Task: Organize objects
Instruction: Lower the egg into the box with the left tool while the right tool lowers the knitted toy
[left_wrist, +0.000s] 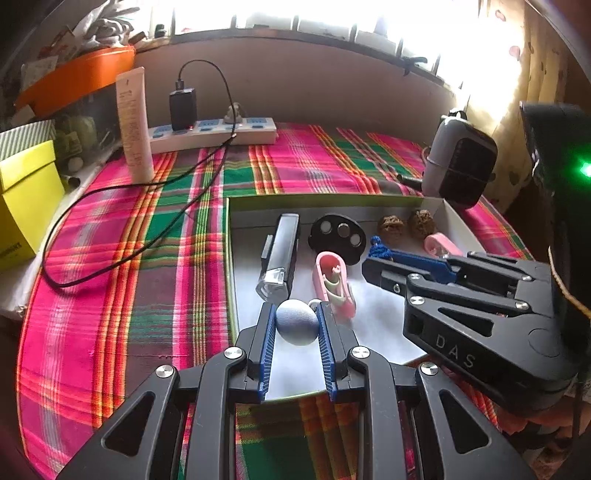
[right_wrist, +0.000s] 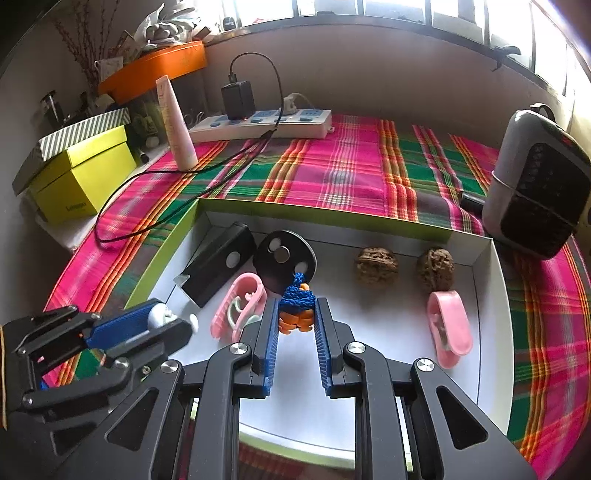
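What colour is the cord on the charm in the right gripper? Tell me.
Blue, a braided cord over an orange charm; clearest in the right wrist view.

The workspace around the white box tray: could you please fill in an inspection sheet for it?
Surface: pink and green plaid cloth under a white cardboard tray with green rim.
Job's things: in the tray, black flashlight, black round disc, two brown walnuts, two pink plastic clips.
Clutter: cream tube, yellow box, grey heater.
Grippers: left tool shut on a pale blue-grey egg-shaped ball; right tool shut on a blue cord with orange charm.
Cables: black lead from charger on white power strip.
Surroundings: bright window, orange bin.
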